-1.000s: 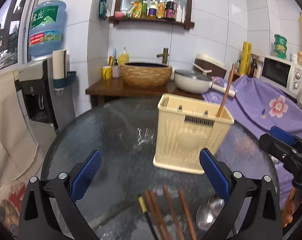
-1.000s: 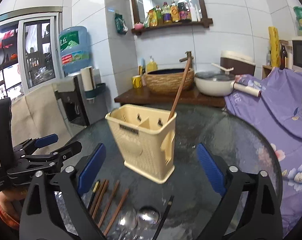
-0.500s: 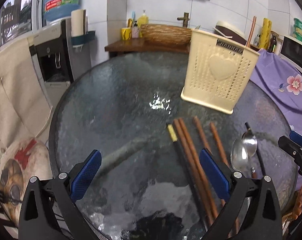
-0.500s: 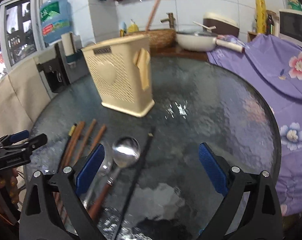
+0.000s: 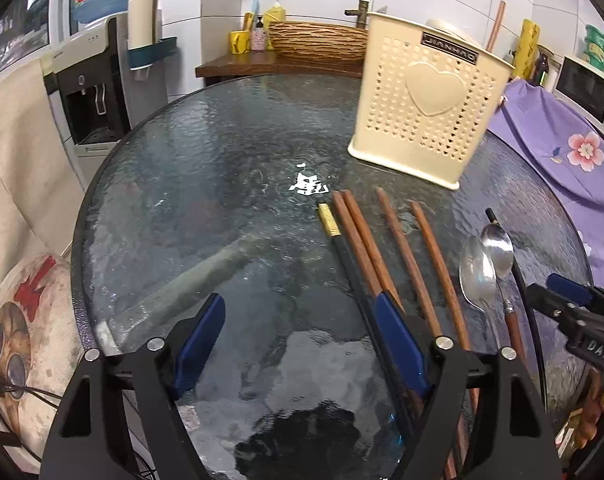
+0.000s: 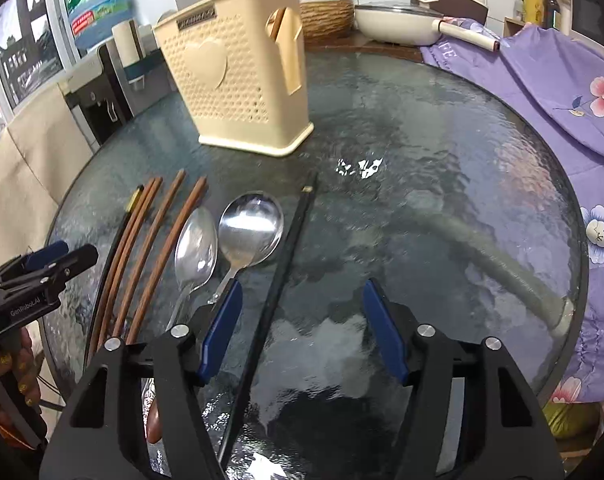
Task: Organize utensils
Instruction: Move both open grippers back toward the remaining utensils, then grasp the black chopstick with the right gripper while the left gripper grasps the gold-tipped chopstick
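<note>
Glass table (image 5: pixel 190 184); holder (image 5: pixel 425 108) labelled "JIANHAO"; left claw (image 5: pixel 302 344), right claw (image 6: pixel 302 328) closing, nothing gripped.

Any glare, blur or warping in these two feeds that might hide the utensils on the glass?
Left wrist view: a small white glare patch sits on the glass table just beyond the chopsticks, which stay sharp. Right wrist view: a similar glint lies past the black chopstick; both spoons reflect light but read clearly. Fisheye bends the table rim in both.

My left tongs (image 5: pixel 298 344) and right tongs (image 6: pixel 302 330) both point down, their jaws partly apart and just closing, gripping nothing.
</note>
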Tool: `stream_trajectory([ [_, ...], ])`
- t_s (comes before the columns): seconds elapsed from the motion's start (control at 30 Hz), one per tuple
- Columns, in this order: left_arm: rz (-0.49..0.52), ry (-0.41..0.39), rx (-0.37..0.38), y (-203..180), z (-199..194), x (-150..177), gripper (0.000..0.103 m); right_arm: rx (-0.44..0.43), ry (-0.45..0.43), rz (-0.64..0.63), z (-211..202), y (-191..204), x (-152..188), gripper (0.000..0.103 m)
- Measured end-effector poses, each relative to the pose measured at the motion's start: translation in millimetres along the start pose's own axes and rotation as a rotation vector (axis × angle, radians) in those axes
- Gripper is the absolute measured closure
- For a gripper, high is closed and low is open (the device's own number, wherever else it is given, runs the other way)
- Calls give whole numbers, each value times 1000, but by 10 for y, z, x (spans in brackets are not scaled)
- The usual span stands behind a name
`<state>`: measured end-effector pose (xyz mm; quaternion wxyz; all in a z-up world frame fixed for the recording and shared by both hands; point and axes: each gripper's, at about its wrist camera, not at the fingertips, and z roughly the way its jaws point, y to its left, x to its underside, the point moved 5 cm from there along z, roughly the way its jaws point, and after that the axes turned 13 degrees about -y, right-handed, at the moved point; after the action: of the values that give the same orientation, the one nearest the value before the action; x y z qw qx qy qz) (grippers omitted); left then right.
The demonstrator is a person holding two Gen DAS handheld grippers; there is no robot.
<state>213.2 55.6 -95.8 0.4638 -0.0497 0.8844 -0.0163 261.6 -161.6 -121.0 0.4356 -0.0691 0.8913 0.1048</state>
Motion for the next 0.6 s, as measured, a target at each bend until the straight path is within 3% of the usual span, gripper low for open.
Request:
stream_trajectory([
  [0.47, 44, 9, -13, -131, 89, -36, 35, 67, 23, -86, 117, 165, -20, 53],
  [0.6, 58, 22, -25, -149, 160, -24, 44, 71, 24, -98, 138, 172, -30, 54],
])
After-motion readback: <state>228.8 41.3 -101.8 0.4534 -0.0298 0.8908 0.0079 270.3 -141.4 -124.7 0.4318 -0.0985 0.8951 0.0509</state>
